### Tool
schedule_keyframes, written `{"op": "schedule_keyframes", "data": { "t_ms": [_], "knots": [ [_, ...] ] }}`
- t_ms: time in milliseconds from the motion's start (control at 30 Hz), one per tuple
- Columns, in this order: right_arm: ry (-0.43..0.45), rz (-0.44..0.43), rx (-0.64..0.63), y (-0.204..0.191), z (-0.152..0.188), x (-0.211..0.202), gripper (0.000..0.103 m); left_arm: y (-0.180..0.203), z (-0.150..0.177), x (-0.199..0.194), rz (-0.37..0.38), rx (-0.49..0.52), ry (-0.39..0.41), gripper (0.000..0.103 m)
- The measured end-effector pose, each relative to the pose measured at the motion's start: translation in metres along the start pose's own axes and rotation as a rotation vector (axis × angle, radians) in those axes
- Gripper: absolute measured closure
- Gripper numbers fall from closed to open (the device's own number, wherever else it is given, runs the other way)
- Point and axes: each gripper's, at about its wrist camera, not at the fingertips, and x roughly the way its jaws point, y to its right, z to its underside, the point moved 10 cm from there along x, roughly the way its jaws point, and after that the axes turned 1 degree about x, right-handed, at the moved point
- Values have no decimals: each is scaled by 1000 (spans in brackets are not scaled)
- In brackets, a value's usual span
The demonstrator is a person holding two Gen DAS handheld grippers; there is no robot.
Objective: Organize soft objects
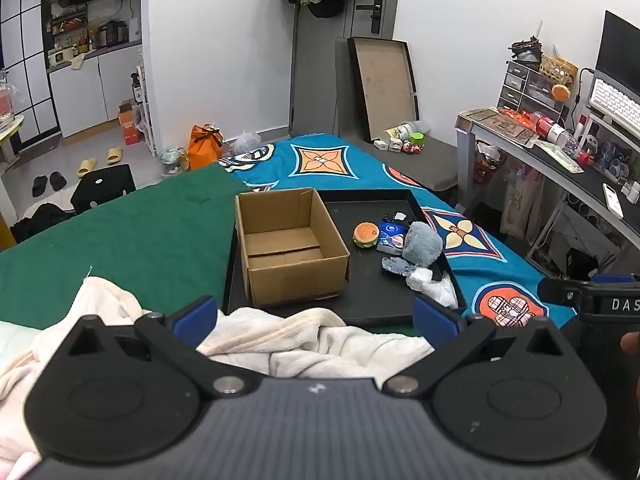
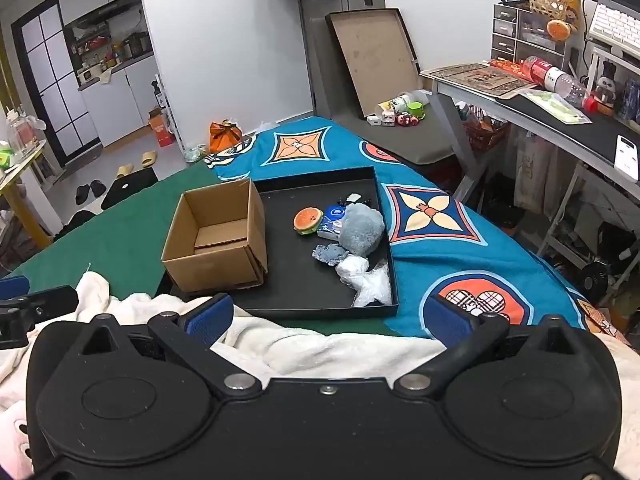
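Observation:
A black tray (image 1: 372,200) (image 2: 320,178) lies on the bed. In it stands an open, empty cardboard box (image 1: 290,246) (image 2: 218,236). Beside the box lie a burger plush (image 1: 365,234) (image 2: 307,220), a blue packet (image 1: 390,236) (image 2: 331,216), a grey fluffy ball (image 1: 422,245) (image 2: 362,229), a blue-grey cloth toy (image 1: 398,266) (image 2: 330,255) and a crumpled clear bag (image 1: 434,284) (image 2: 366,280). My left gripper (image 1: 316,314) is open over a cream blanket (image 1: 304,340) (image 2: 320,344). My right gripper (image 2: 330,318) is open over the same blanket.
The bed has a green cover (image 1: 120,232) on the left and a blue patterned cover (image 1: 480,248) (image 2: 440,216) on the right. A cluttered desk (image 1: 560,152) (image 2: 560,112) stands at the right. A large flat box (image 1: 384,84) leans on the far wall.

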Motion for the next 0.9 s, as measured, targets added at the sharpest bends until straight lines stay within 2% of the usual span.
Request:
{"op": "schedule_keyframes", "data": {
  "t_ms": [900],
  "knots": [
    [8,-6,-10,-5,1,-3,0,1,-3,-10,-1,-5,14,0]
  ]
}}
